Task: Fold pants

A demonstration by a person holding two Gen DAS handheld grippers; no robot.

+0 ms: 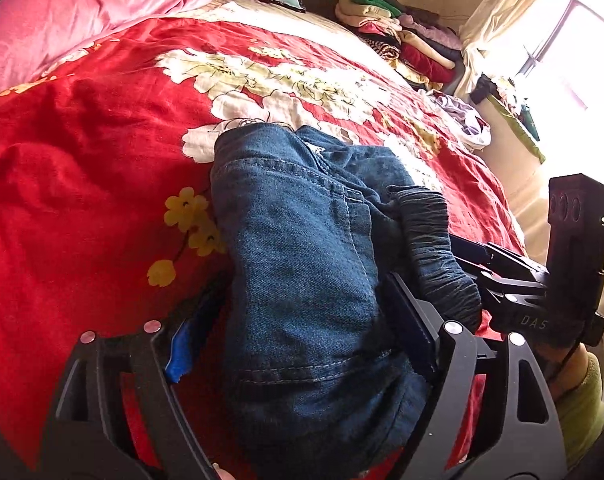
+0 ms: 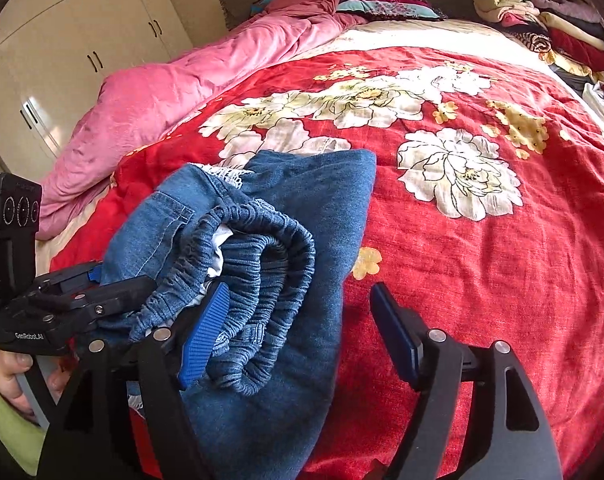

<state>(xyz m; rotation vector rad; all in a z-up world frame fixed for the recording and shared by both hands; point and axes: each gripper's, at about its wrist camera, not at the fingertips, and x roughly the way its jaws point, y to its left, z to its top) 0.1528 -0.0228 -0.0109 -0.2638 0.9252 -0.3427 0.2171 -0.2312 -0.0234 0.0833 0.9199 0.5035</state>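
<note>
In the left wrist view, the left gripper [image 1: 302, 344] had its jaws apart, straddling the bundled pants [image 1: 302, 240] on the red bedspread [image 1: 81, 200]; nothing looked clamped. The fold seemed nearly done, the next move probably tidying the bundle. The right wrist view alone showed the coiled elastic waistband [image 2: 261, 264] and the right gripper [image 2: 297, 332], jaws apart, one finger touching denim.

"DAS" on right tool [image 1: 536, 322] | "GenRobot.AI" on left tool [image 2: 31, 336]
</note>
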